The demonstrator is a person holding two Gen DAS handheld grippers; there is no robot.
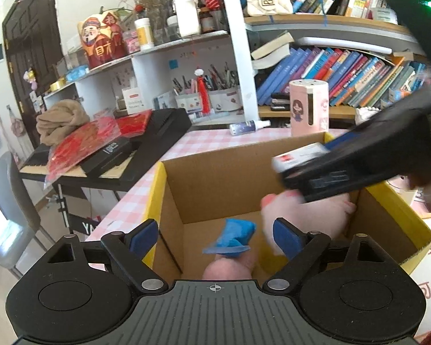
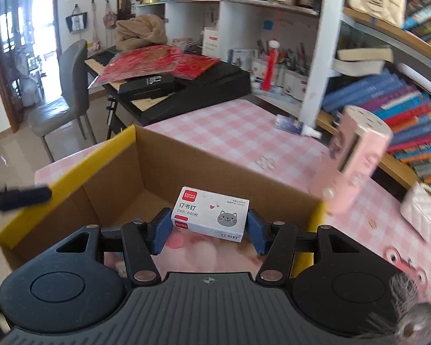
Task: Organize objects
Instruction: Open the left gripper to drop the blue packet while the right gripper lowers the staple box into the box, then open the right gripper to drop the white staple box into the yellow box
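An open cardboard box with yellow rims stands on the pink checked table. Inside it lie a pink plush toy and a small blue crumpled piece on another pink soft thing. My left gripper hangs over the box's near end, open, its blue pads wide on either side of the blue piece without touching it. My right gripper is shut on a white staple box with a grey cat picture, held above the cardboard box. In the left wrist view the staple box shows at the upper right.
A pink cylindrical holder and a small spray bottle stand on the table behind the box. A keyboard stacked with red packets is on the left, bookshelves behind. A white quilted purse lies at the right; a grey chair stands far left.
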